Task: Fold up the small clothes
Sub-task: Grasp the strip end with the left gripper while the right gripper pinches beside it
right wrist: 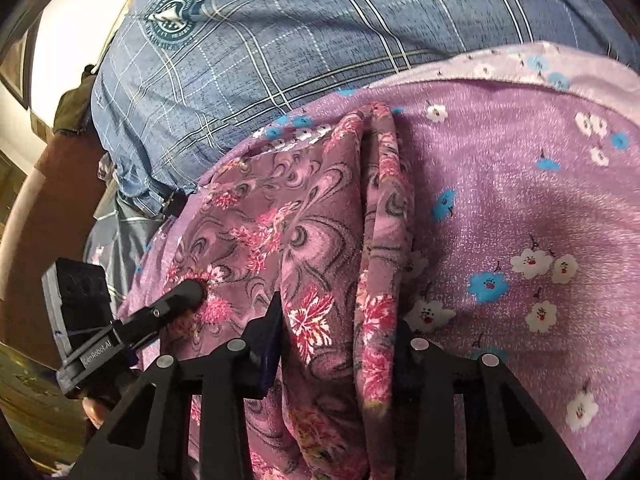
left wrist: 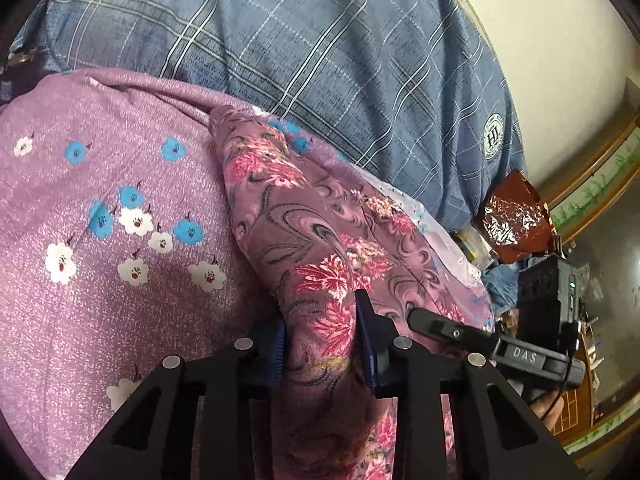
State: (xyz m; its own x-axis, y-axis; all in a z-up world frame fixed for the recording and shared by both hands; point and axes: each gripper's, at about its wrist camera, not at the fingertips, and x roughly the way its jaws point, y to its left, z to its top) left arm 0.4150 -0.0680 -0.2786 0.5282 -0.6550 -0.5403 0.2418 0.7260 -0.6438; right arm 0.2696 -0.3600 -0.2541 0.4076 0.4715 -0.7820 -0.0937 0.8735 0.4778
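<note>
A small mauve garment with pink flowers and grey swirls [left wrist: 312,236] lies bunched on a purple sheet [left wrist: 100,184] printed with blue and white flowers. My left gripper [left wrist: 322,344] is shut on a thick fold of this garment. My right gripper [right wrist: 340,336] is shut on another fold of the same garment [right wrist: 304,240]. The two grippers are close together: the right one shows in the left wrist view [left wrist: 460,334], the left one in the right wrist view [right wrist: 160,312], each touching the cloth. The sheet also shows in the right wrist view [right wrist: 520,208].
The person's torso in a blue plaid shirt [left wrist: 320,40] is right behind the sheet, also in the right wrist view [right wrist: 260,40]. A crinkled red foil packet [left wrist: 512,212] and clutter lie at the right by a wooden edge [left wrist: 588,184].
</note>
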